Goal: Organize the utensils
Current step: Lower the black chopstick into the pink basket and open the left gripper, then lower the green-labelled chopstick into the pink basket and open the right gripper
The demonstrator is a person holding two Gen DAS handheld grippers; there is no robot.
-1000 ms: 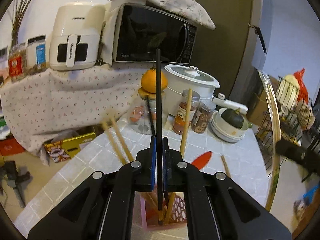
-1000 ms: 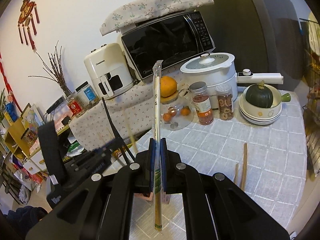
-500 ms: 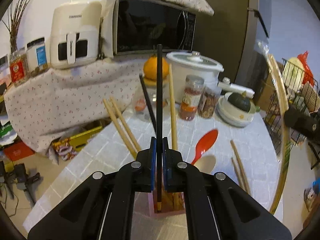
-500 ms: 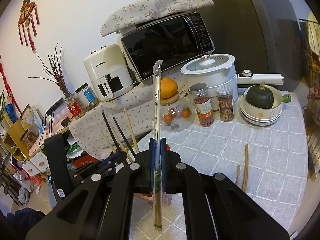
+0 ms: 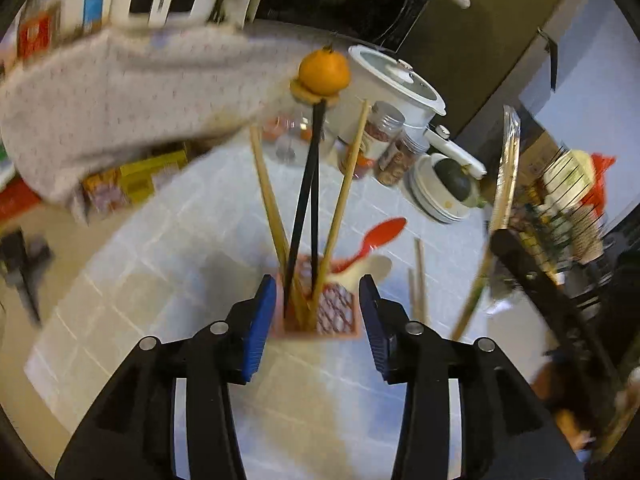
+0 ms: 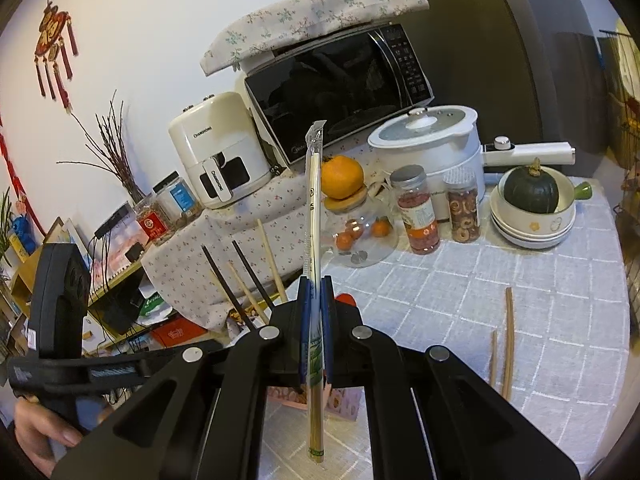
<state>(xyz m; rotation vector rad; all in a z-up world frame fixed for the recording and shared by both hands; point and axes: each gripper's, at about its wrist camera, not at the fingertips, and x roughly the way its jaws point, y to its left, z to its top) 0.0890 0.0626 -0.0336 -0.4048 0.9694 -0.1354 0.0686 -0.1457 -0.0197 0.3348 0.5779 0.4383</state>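
Left tongs [image 5: 318, 320] have just been opening, nothing between them: the black chopstick [image 5: 314, 184] stands in the pink holder [image 5: 336, 312]. Right tongs [image 6: 315, 312] clamp wrapped chopsticks [image 6: 314, 240] upright, ready to drop in.

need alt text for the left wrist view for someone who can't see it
The open left gripper sits just above a pink utensil holder, where black chopsticks and wooden chopsticks stand fanned out, nothing between the jaws. Behind on the checked tablecloth lie a red spoon and loose wooden chopsticks.
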